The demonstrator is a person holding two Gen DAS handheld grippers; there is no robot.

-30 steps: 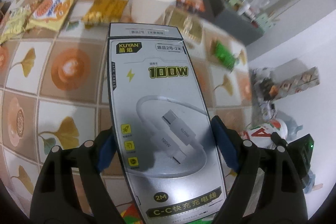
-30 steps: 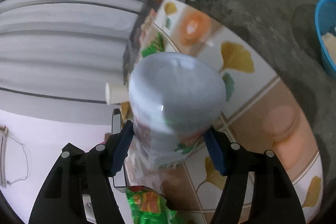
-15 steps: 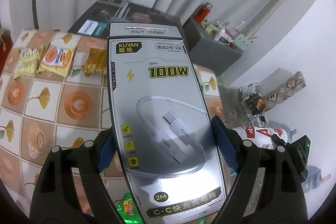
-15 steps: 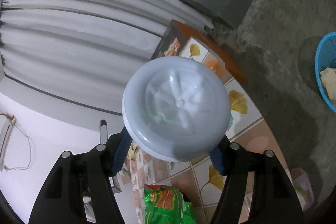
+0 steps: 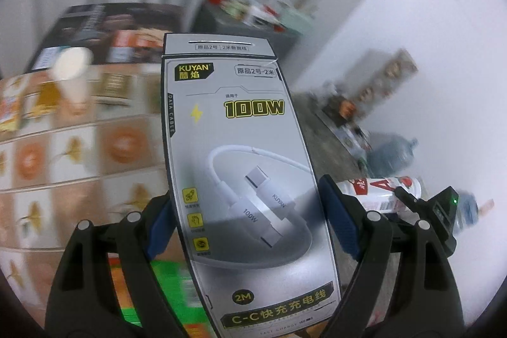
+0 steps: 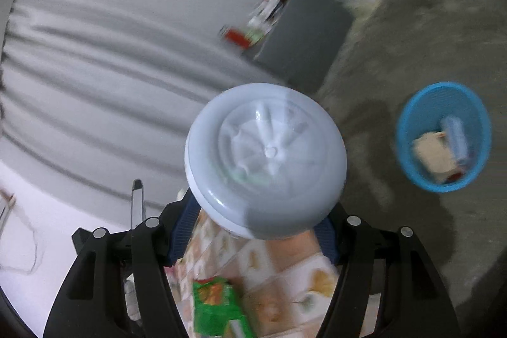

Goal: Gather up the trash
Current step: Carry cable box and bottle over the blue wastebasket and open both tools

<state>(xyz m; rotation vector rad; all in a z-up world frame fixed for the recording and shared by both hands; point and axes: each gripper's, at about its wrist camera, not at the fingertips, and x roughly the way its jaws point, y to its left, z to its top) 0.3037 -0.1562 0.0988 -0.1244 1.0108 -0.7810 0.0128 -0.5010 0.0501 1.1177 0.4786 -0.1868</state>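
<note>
Left gripper [image 5: 244, 211] clenched on a cable package [image 5: 240, 179], above the tiled counter [image 5: 63, 148]. Right gripper [image 6: 253, 230] clamped around a white bottle [image 6: 264, 160], seemingly plastic; blue basket [image 6: 408, 122] on floor.

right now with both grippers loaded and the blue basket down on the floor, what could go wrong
1. The cable box is tall and pinched only by its edges low down in the left gripper, so it could pivot or slip out mid-swing.
2. The white bottle is round and smooth, held near its base in the right gripper; it might twist free.
3. The blue basket is small and already holds trash, so a drop from up here could miss.
</note>
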